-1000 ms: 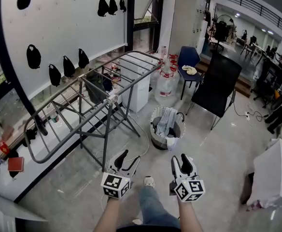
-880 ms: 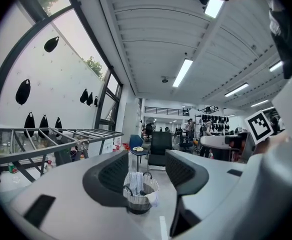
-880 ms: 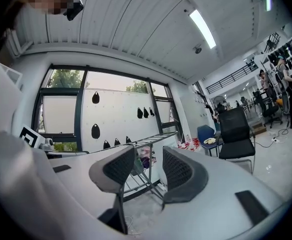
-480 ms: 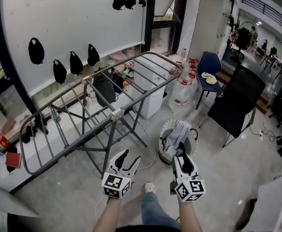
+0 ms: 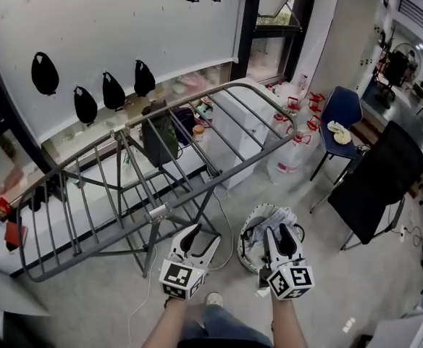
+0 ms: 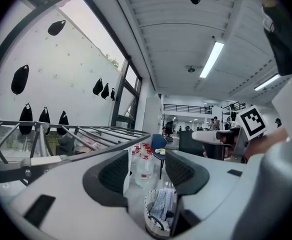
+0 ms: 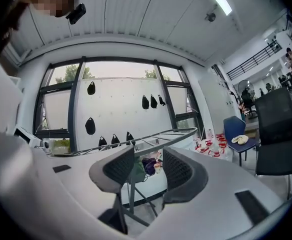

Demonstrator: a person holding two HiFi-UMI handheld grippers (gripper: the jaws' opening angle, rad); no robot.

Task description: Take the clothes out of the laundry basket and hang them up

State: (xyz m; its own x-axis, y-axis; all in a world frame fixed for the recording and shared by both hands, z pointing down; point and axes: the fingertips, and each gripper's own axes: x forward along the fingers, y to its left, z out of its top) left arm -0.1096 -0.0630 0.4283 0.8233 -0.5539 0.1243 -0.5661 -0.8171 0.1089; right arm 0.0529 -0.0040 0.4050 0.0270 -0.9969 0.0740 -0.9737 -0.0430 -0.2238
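Observation:
The round laundry basket (image 5: 251,227) stands on the floor with pale, checked clothes in it, just beyond both grippers; the right gripper hides its right part. My left gripper (image 5: 199,239) is open and empty, and the basket (image 6: 160,214) shows low between its jaws. My right gripper (image 5: 281,236) is open too, with nothing between its pads. It points at the grey folding drying rack (image 7: 156,134). In the head view the bare rack (image 5: 161,165) spreads to the left of and behind the basket.
A blue chair (image 5: 340,114) with a cloth on it and a black chair (image 5: 378,183) stand at the right. Large water bottles (image 5: 287,158) and a white cabinet (image 5: 233,133) sit behind the rack. The person's legs show at the bottom edge.
The person has walked forward: the basket and rack have come much nearer and now lie right in front of the grippers. Both grippers stay open and empty.

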